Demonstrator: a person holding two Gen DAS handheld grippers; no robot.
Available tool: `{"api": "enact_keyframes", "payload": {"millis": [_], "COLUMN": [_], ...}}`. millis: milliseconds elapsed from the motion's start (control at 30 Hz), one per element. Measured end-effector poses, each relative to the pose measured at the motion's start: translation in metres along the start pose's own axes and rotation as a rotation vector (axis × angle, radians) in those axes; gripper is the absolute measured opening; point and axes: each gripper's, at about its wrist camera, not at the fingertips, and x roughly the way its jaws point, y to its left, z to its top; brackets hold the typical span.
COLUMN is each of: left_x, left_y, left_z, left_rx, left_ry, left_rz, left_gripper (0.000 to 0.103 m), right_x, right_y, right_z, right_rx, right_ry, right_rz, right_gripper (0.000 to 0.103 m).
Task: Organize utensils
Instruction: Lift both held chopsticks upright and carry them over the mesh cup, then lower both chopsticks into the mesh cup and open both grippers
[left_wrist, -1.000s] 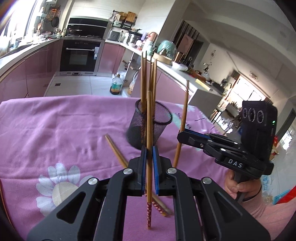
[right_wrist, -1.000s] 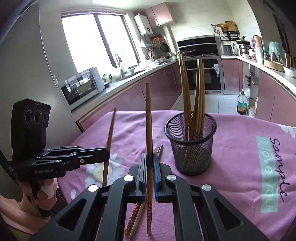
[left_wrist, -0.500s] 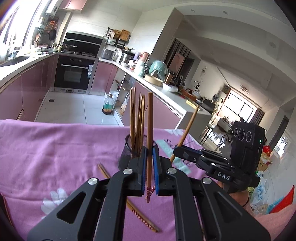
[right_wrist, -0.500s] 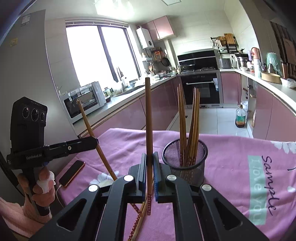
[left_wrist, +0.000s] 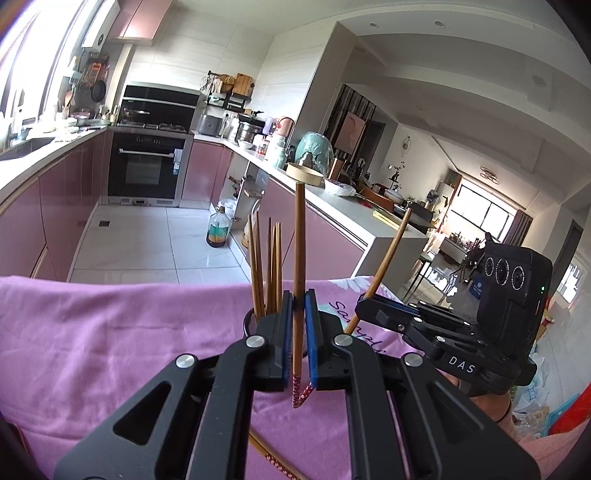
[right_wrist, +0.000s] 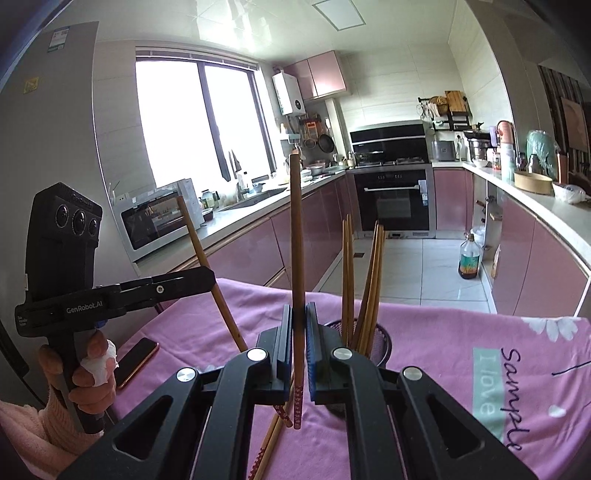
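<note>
In the left wrist view my left gripper (left_wrist: 297, 314) is shut on a brown chopstick (left_wrist: 298, 240) held upright, its patterned red end hanging below the pads. Just behind it stands the black mesh cup (left_wrist: 250, 318) with several chopsticks (left_wrist: 264, 266) in it. To the right, my right gripper (left_wrist: 364, 303) is shut on a second chopstick (left_wrist: 388, 258), which leans. In the right wrist view the right gripper (right_wrist: 297, 325) clamps its chopstick (right_wrist: 296, 240) in front of the mesh cup (right_wrist: 384, 341). The left gripper (right_wrist: 210, 276) grips a slanted chopstick (right_wrist: 201, 251) on the left.
A pink cloth (left_wrist: 110, 332) covers the table. Loose chopsticks (right_wrist: 273, 439) lie on it under the grippers. A phone (right_wrist: 136, 357) lies near the cloth's left edge. A person's hand (right_wrist: 92, 373) holds the left gripper's handle. Kitchen counters and an oven stand beyond.
Both grippers have risen with their chopsticks, whose lower ends have left the cloth. The cup now sits lower and partly behind the jaws. Seen from the other hand, each chopstick leans more.
</note>
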Motion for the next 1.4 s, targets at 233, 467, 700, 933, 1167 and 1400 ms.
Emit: {"api": "enact_keyframes", "payload": {"millis": [233, 467, 700, 933, 1167, 1400], "left_x": [0.006, 0.011, 0.015, 0.024, 0.036, 0.041], "left_y": [-0.010, -0.018, -0.025, -0.024, -0.022, -0.023], "left_z": [0.019, 0.033, 0.037, 0.037, 0.044, 0.045], "left_rx": [0.041, 0.068, 0.094, 0.092, 0.091, 0.101], "left_ry": [-0.033, -0.059, -0.073, -0.060, -0.036, -0.019], "left_rz": [0.012, 0.015, 0.039, 0.049, 0.060, 0.070], "left_gripper": [0.007, 0.007, 0.007, 0.007, 0.007, 0.007], "right_x": [0.001, 0.004, 0.011, 0.017, 0.020, 0.031], "right_y": [-0.006, -0.008, -0.015, -0.014, -0.014, -0.015], "right_z": [0.017, 0.027, 0.037, 0.037, 0.038, 0.039], "right_rx": [-0.008, -0.024, -0.016, -0.008, -0.006, 0.003], "right_ry": [-0.029, -0.049, -0.064, -0.068, -0.073, -0.066], "right_rz": [-0.021, -0.042, -0.055, -0.061, -0.072, -0.087], "right_gripper": [0.005, 0.005, 0.005, 0.005, 0.005, 0.005]}}
